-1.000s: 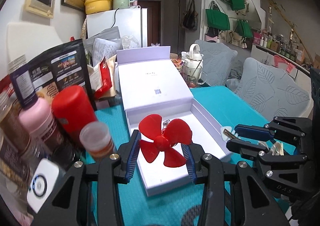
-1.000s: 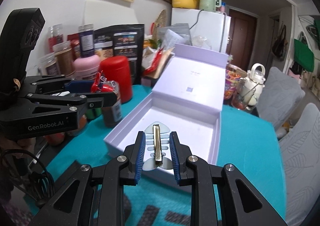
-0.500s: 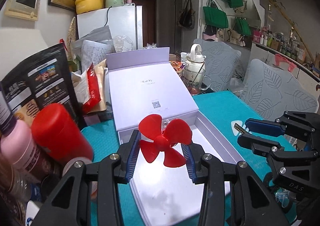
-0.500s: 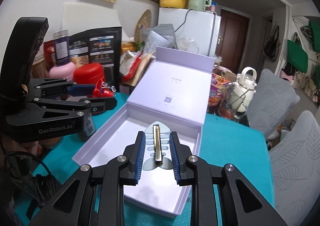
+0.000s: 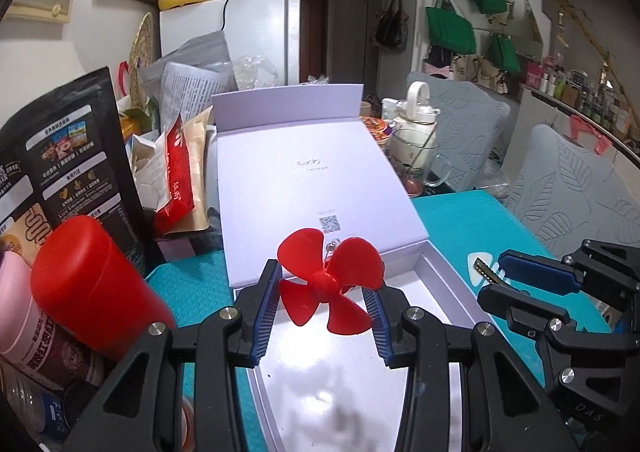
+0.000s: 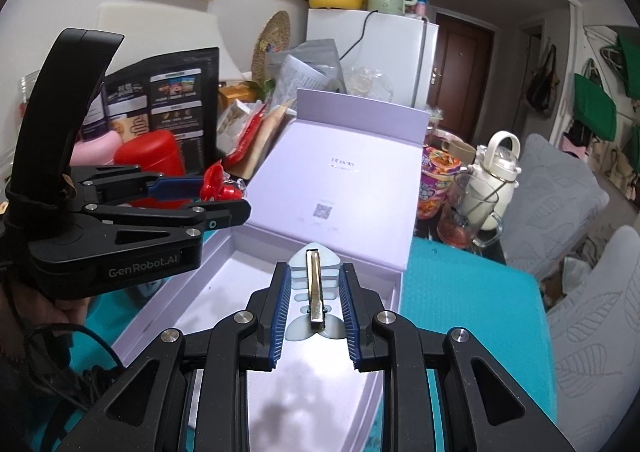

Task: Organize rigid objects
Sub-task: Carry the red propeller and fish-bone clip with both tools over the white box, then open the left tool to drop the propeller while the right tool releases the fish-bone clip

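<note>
My left gripper (image 5: 325, 292) is shut on a red fan propeller (image 5: 328, 284) and holds it over the open lilac box (image 5: 444, 284). It also shows in the right wrist view (image 6: 218, 192), at the box's left side. My right gripper (image 6: 316, 300) is shut on a pale blue fish-shaped hair clip (image 6: 315, 284) with a brass bar, above the box's tray (image 6: 224, 292). In the left wrist view the right gripper (image 5: 492, 276) sits at the box's right edge. The box lid (image 6: 340, 180) leans back, open.
A red canister (image 5: 92, 284), a pink bottle (image 5: 16, 308) and a black snack bag (image 5: 68, 156) crowd the left. A white kettle (image 6: 496, 180), a glass mug (image 6: 464, 224) and a noodle cup (image 6: 436, 180) stand behind the box on the right. The table has a teal mat (image 6: 472, 292).
Both grippers have moved forward over the box tray, toward the lid, each still holding its object.
</note>
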Demonstrator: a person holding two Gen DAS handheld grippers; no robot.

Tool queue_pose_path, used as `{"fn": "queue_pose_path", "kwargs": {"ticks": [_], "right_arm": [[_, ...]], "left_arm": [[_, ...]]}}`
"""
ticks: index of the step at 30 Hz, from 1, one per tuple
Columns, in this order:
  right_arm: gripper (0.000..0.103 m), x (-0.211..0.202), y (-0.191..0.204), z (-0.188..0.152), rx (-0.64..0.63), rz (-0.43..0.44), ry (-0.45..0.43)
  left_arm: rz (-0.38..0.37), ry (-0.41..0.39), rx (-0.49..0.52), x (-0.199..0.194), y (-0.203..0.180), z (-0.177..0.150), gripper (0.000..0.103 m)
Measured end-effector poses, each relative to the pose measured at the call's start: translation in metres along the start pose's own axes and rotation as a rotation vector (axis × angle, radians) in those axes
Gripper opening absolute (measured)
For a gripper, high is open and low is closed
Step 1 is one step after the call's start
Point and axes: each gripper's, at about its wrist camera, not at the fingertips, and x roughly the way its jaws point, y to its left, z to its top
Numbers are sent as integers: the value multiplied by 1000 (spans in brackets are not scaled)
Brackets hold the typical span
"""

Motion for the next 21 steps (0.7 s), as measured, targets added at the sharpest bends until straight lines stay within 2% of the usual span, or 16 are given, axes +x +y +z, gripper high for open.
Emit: {"fn": "queue_pose_path", "kwargs": {"ticks": [10, 16, 21], "right_arm": [[24, 35, -7, -2, 26, 1, 57], [25, 46, -7, -10, 29, -19, 88], [25, 49, -12, -12, 63, -4, 105]], "left_arm": [[22, 78, -12, 30, 8, -9, 41], [37, 141, 0, 48, 2, -17, 41], [60, 158, -4, 54, 2, -20, 41]]}}
